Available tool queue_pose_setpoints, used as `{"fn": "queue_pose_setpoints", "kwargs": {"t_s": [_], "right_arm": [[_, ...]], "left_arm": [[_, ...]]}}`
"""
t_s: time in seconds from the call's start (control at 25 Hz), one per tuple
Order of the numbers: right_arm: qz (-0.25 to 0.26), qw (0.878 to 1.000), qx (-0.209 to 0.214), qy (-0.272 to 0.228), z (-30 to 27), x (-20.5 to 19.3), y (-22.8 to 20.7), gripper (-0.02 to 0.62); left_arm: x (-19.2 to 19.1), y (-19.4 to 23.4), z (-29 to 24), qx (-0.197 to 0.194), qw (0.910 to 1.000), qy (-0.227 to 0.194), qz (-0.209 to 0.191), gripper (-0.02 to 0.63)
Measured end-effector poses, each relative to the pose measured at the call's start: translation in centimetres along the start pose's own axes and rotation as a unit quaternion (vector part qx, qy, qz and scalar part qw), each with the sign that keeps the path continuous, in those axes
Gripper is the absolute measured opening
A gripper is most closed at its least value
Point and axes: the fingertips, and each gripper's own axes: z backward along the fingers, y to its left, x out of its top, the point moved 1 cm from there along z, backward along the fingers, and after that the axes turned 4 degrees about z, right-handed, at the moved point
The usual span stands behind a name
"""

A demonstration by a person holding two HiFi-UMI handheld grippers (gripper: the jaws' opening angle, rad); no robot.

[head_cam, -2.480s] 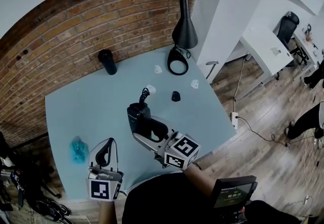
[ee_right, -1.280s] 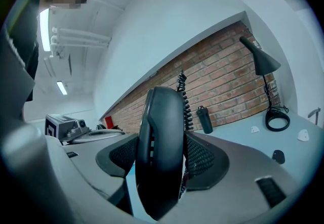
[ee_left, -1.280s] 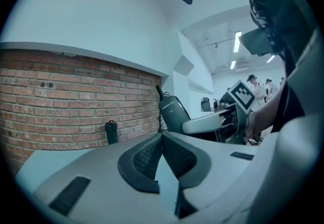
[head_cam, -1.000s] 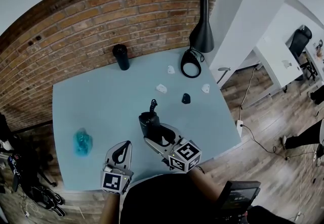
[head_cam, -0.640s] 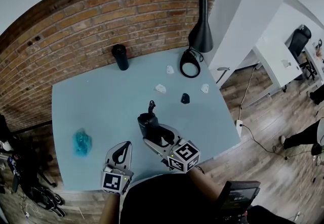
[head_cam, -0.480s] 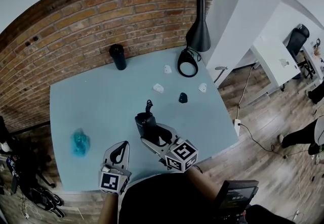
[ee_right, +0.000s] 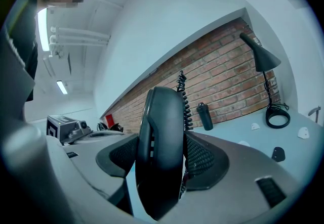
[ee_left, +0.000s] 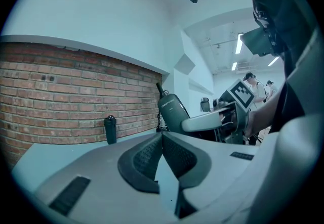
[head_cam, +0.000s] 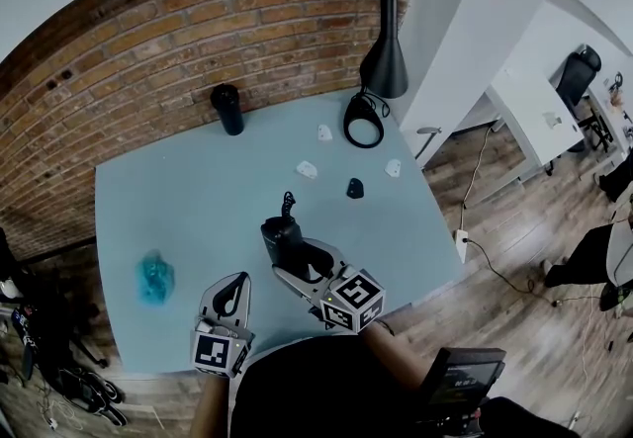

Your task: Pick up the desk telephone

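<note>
Black desk telephone (ee_right: pixel 159 160): gripped upright btwn pads of right hand-held gripper (head_cam: pixel 292 256), near-middle of pale-blue tabletop (head_cam: pixel 178 199); contact w/ surface unclear. Right gripper view only: coiled cord (ee_right: pixel 183 96) rising behind it. Left hand-held gripper (ee_left: pixel 162 139): jaws pressed together, nothing btwn them, just left of the right one. Head view only: teal object (head_cam: pixel 154 278), tabletop's left side.
</note>
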Motion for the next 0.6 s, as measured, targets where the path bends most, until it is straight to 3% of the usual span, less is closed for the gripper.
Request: {"fn": "queue_pose_setpoints", "kwargs": {"t_s": [0.6], "right_arm": [[0.001, 1.000, 0.004, 0.002, 0.14, -0.12, -0.11, 0.299]], "left_arm": [[-0.31, -0.02, -0.26, 0.000, 1.0000, -0.007, -0.003, 0.018]]}}
